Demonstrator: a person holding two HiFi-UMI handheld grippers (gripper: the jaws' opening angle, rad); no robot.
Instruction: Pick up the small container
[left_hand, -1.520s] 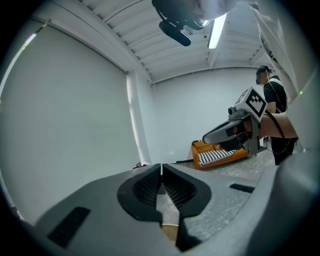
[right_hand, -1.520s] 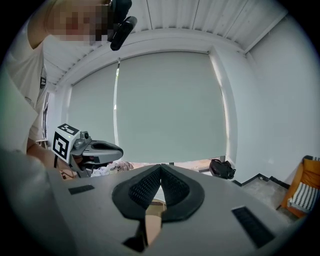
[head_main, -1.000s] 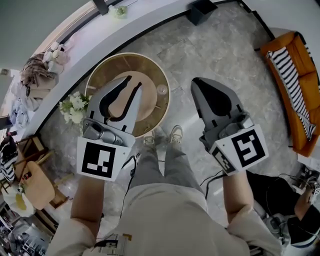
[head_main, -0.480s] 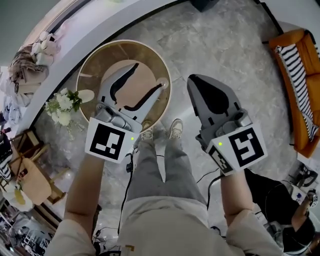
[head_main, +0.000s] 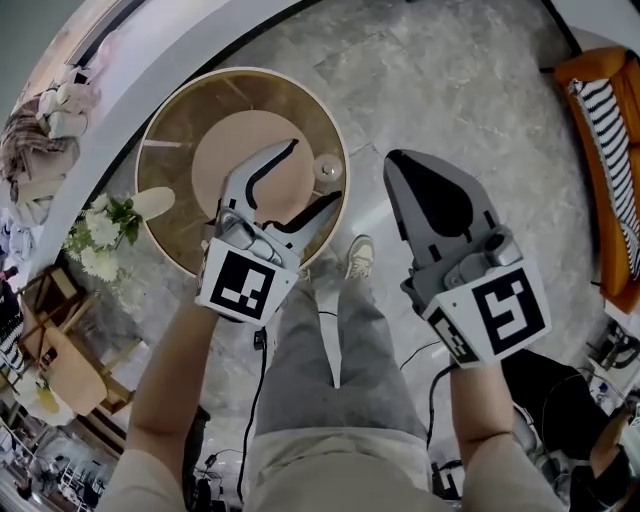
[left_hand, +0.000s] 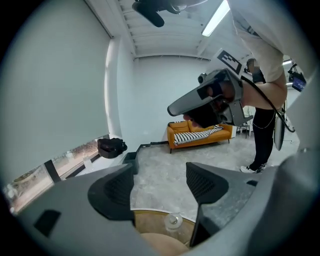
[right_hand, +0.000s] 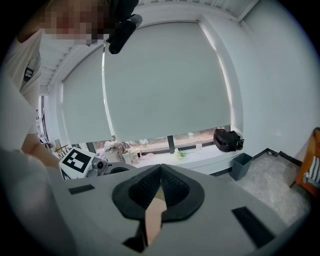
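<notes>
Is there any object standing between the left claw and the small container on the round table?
Nothing visible does. The left claw has just been opening its jaws, with nothing between them yet; the small container stands on the round table, seen ahead through their gap.

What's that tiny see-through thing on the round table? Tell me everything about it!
The small container is a little round pot, clear like glass or plastic, with a shiny top. It stands upright on the darker outer ring of the round wooden table, near the rim. Only the table touches it. The left gripper points toward it; its jaws have just been opening, and the container shows through the gap between them, farther ahead, not gripped.
</notes>
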